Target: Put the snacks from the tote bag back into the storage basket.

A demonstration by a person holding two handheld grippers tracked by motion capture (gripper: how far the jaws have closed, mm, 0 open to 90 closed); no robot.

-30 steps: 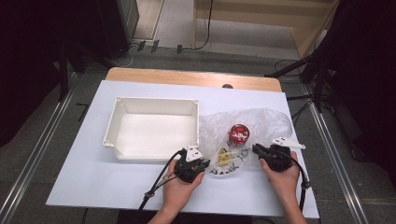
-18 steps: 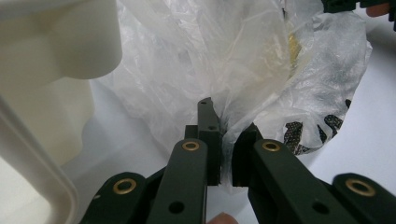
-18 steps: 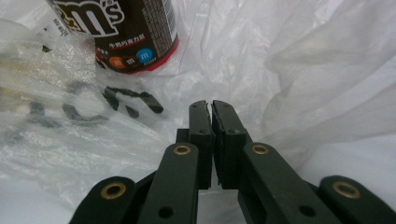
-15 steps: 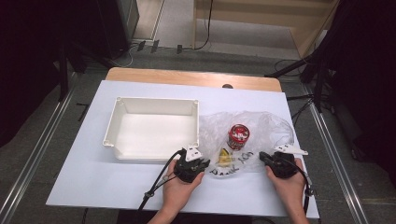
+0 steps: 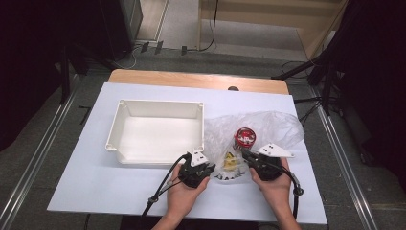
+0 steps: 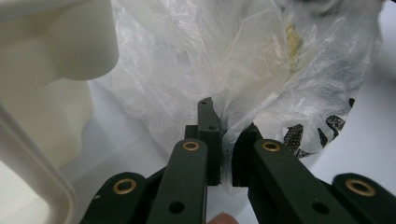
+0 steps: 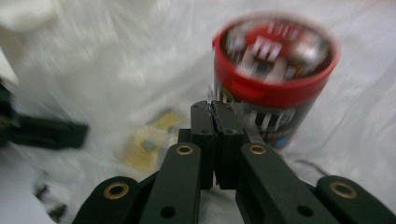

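Note:
A clear plastic bag [image 5: 275, 125] lies on the white table, right of the tray. Inside it a red-lidded can [image 5: 245, 136] stands upright and a small yellow packet [image 5: 231, 161] lies flat. My left gripper [image 5: 209, 166] is at the bag's near left edge; in the left gripper view its jaws [image 6: 226, 135] pinch a fold of the bag [image 6: 187, 56]. My right gripper [image 5: 244, 153] points at the can's base. In the right gripper view its jaws [image 7: 214, 109] are pressed together just in front of the can [image 7: 275, 60]; whether film is caught between them I cannot tell. The packet [image 7: 149, 140] lies to the left.
An empty white tray [image 5: 158, 106] stands left of the bag, its corner [image 6: 56, 42] close to my left gripper. Black print marks the bag's near edge [image 5: 225, 176]. The table edge runs right behind both hands.
My right gripper has swung left and now points at the can's base, with its jaws pressed together. The left gripper and the bag's contents have stayed put.

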